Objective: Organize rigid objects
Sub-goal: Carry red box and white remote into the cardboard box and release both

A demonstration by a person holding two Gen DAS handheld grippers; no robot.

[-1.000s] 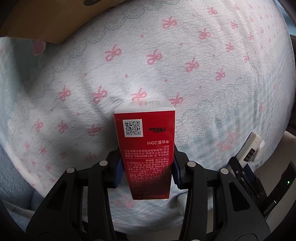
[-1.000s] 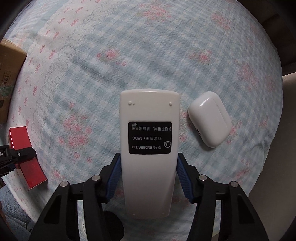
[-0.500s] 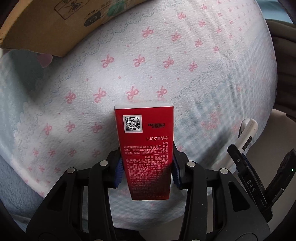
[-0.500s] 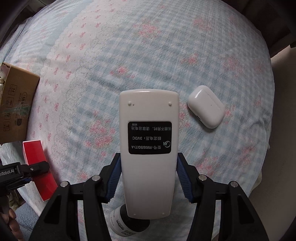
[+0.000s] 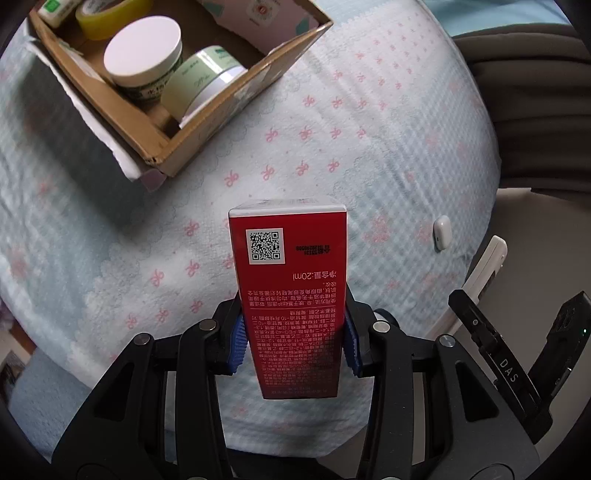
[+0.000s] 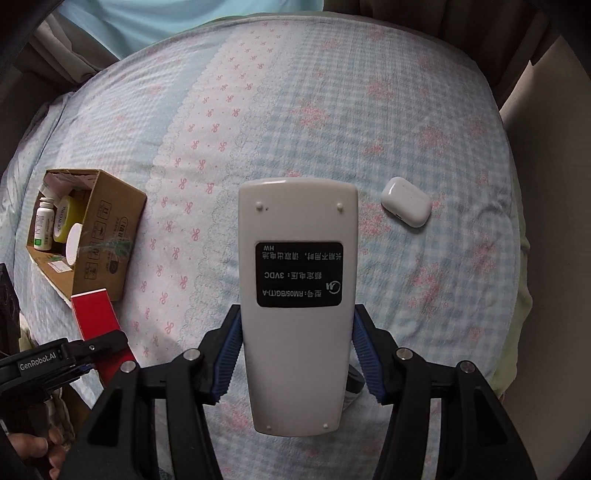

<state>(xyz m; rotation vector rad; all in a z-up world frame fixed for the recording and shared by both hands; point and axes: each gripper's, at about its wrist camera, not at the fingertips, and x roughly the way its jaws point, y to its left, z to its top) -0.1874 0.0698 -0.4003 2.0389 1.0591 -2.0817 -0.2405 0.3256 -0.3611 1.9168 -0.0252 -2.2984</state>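
Note:
My left gripper [image 5: 293, 341] is shut on a red carton [image 5: 291, 280] with a QR code, held above the bed. It also shows in the right wrist view [image 6: 98, 317]. My right gripper [image 6: 297, 360] is shut on a white remote control [image 6: 298, 295], back side up; its edge shows in the left wrist view [image 5: 484, 273]. An open cardboard box [image 5: 207, 125] lies up and to the left of the carton, with jars [image 5: 146, 59] and a tape roll [image 5: 107, 14] inside. The box also shows in the right wrist view [image 6: 110, 236]. A white earbud case [image 6: 406, 201] lies on the bed.
The bed has a blue checked cover [image 6: 369, 110] with pink bows. The earbud case shows small at the right in the left wrist view [image 5: 442, 232]. A grey headboard or sofa edge [image 5: 532, 122] stands at the right.
Both grippers have risen away from the bed with their objects. The cardboard box's open top has come into the left wrist view.

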